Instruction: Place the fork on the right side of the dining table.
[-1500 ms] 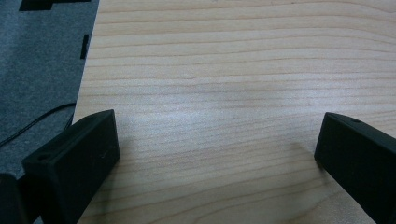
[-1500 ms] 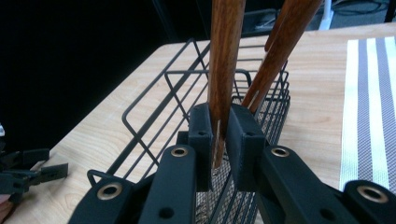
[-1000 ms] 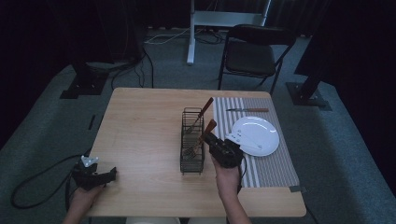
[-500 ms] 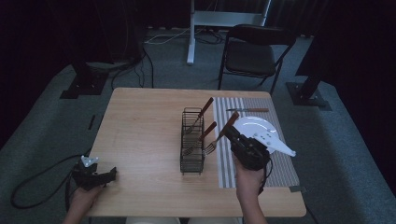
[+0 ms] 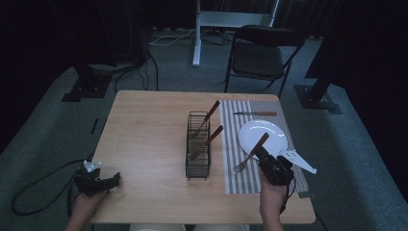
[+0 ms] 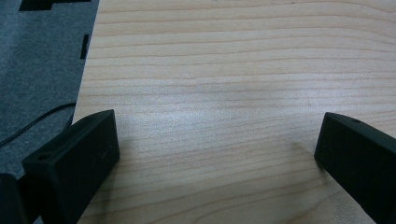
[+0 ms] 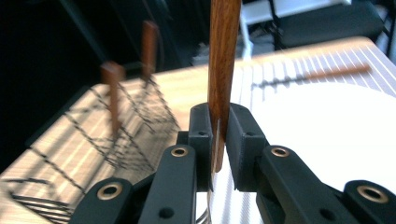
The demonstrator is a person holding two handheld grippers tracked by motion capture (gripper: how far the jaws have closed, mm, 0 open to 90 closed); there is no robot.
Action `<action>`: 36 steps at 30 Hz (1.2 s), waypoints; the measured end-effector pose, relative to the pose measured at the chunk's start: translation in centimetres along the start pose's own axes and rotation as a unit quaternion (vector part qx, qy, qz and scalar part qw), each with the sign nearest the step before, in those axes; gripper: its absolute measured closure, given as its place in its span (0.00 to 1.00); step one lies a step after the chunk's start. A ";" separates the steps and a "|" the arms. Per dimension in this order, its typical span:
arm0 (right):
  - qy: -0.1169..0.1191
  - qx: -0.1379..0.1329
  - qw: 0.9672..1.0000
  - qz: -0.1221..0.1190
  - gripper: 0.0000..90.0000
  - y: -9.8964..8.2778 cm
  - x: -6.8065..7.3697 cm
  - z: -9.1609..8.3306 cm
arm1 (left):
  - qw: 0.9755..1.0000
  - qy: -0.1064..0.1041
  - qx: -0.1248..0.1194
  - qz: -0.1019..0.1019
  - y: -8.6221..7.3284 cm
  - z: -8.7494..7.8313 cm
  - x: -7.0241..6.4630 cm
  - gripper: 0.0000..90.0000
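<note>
Right hand-held gripper [image 5: 264, 159] moving rightward from wire caddy [image 5: 197, 146], now over striped placemat [image 5: 232, 153] at worktop [image 5: 144, 139] right side, just beside white plate [image 5: 263, 135] near edge. Jaws clamping wooden-handled fork [image 5: 249, 154], tines pointing left above mat. Left hand-held gripper [image 5: 108, 182] staying put at worktop near-left corner, jaws spreading wide apart, gripping nothing.
</note>
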State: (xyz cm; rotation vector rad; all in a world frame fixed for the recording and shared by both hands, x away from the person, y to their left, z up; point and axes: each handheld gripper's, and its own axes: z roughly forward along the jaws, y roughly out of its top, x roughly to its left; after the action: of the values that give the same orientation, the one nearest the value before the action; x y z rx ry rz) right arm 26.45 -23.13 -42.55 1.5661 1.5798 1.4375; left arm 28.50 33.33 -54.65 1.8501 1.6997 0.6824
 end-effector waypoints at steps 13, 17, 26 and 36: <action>-0.032 0.006 0.999 0.036 0.90 -3.8 -3.4 1.2 | 1.000 0.000 -0.001 -0.001 0.0 0.0 0.0 0.00; -0.046 -0.001 0.998 0.047 0.90 -4.5 -3.9 0.8 | 1.000 0.000 -0.001 -0.001 0.0 0.0 0.0 0.00; -0.044 -0.003 0.990 0.135 0.89 -6.3 -6.8 -1.1 | 1.000 0.000 -0.001 -0.001 0.0 0.0 0.0 0.00; -0.066 0.032 0.975 0.211 0.85 -8.3 -11.3 -2.4 | 1.000 0.001 -0.002 -0.002 0.0 0.0 0.0 0.00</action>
State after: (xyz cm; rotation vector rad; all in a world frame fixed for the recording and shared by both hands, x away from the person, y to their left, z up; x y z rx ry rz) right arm 23.49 -32.60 -52.80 2.0831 1.2772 1.4621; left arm 28.45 33.29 -54.67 1.8438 1.7020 0.6848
